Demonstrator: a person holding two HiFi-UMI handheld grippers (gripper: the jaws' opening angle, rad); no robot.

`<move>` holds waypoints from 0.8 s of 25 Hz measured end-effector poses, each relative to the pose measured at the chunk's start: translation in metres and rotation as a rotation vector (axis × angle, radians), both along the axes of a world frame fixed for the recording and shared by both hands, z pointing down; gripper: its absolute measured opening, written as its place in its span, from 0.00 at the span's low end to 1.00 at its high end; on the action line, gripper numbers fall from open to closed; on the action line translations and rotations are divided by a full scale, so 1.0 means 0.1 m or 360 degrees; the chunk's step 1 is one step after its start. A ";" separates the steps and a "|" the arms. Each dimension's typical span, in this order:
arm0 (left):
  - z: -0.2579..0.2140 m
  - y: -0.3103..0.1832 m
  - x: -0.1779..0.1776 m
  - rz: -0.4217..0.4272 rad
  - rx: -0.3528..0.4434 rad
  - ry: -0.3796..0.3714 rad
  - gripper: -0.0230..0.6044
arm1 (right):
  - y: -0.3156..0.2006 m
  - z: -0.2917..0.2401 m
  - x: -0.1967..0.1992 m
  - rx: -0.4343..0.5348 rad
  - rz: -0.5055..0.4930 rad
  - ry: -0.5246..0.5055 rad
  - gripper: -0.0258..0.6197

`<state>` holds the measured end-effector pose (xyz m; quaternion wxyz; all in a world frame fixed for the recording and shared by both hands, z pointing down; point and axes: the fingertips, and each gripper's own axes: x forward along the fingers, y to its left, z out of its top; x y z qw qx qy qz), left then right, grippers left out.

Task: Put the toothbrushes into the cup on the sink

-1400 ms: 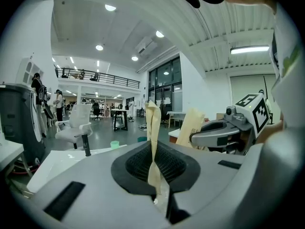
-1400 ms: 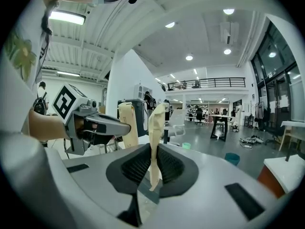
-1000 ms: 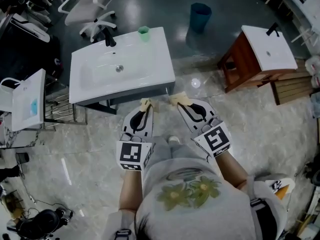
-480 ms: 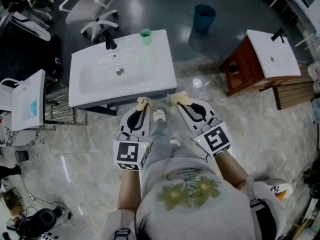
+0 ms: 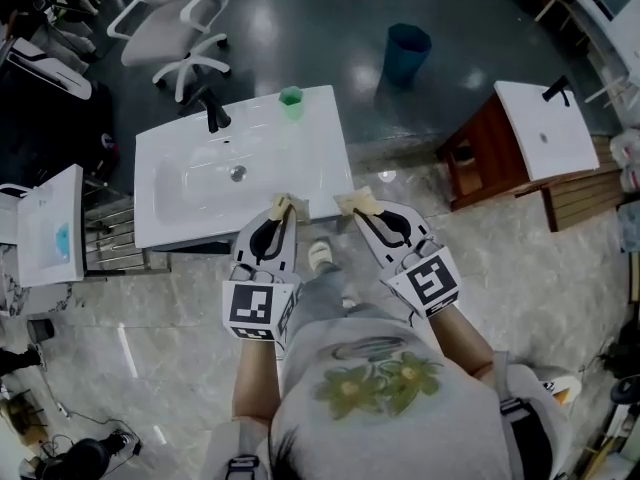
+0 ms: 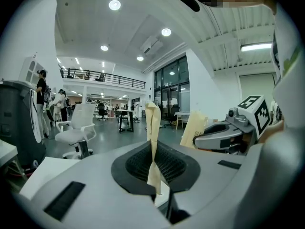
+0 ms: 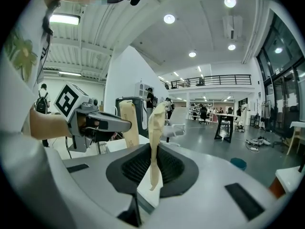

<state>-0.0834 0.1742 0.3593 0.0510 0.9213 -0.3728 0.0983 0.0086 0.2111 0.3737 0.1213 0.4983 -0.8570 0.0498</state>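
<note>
In the head view a white sink (image 5: 190, 218) stands on a dark frame, with a black faucet (image 5: 213, 116) at its back. A small green cup (image 5: 291, 101) stands on its back right corner. I see no toothbrush in any view. My left gripper (image 5: 283, 206) reaches the sink's front edge; its tan pads (image 6: 153, 123) are pressed together with nothing between them. My right gripper (image 5: 356, 200) hovers just off the sink's front right corner, also shut and empty, pads (image 7: 156, 123) touching. Each gripper view shows the other gripper beside it.
A white office chair (image 5: 170, 23) and a blue bin (image 5: 406, 40) stand on the dark floor behind the sink. A second white basin on a wooden cabinet (image 5: 545, 118) is at the right, another white basin (image 5: 50, 218) at the left. The person's foot (image 5: 320, 256) shows below.
The view has moved toward the sink: its front edge now lies under the gripper tips instead of ahead of them. Both pairs of jaws stay shut.
</note>
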 end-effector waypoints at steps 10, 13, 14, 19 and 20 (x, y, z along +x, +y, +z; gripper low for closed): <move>-0.18 -1.16 -0.06 -0.0008 0.0019 0.0019 0.09 | -1.15 -0.20 -0.01 0.0021 0.0005 0.0026 0.14; -0.21 -1.46 -0.06 -0.0003 0.0020 0.0021 0.09 | -1.47 -0.22 -0.01 0.0049 -0.0004 0.0031 0.14; -0.21 -1.55 -0.06 -0.0001 0.0025 0.0018 0.09 | -1.56 -0.22 -0.01 0.0046 0.0000 0.0028 0.14; -0.22 -1.93 -0.07 0.0004 0.0028 0.0026 0.09 | -1.96 -0.19 0.00 0.0033 0.0019 0.0019 0.14; -0.22 -2.00 -0.08 0.0006 0.0028 0.0027 0.09 | -2.02 -0.19 0.00 0.0035 0.0023 0.0020 0.14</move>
